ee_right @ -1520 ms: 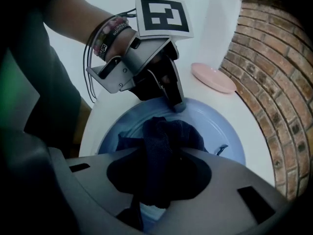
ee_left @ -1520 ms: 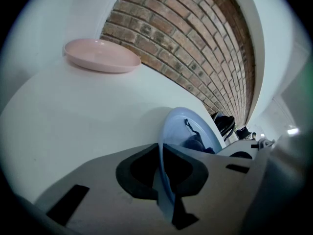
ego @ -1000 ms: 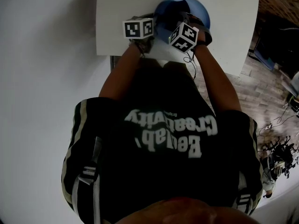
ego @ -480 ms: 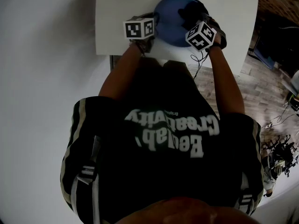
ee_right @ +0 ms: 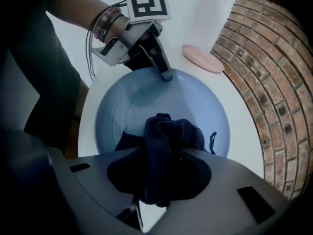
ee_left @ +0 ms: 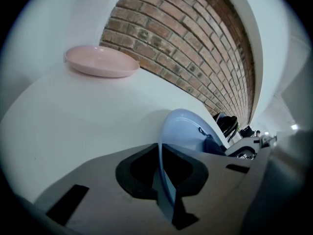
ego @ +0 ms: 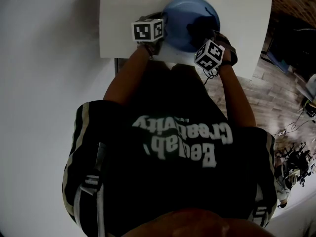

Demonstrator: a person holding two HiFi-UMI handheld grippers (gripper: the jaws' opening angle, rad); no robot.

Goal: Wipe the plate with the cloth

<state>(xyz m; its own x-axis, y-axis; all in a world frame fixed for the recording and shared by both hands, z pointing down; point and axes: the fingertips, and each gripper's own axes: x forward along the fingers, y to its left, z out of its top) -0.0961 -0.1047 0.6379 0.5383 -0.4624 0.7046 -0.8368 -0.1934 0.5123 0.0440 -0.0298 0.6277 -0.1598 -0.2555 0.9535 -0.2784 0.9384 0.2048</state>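
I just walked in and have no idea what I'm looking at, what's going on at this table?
A person is cleaning a blue plate on a white table, with a gripper in each hand. The left gripper is clamped on the plate's rim, apparently to steady it. The right gripper is shut on a bunched dark cloth, which sits on the inside of the plate. A pink plate lies farther back, apart from both grippers.

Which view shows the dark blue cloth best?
Right gripper view: the dark blue cloth sits centre frame, bunched in the right claw over the round blue plate. Head view shows only a dark patch; left gripper view, a sliver at the plate's far edge.
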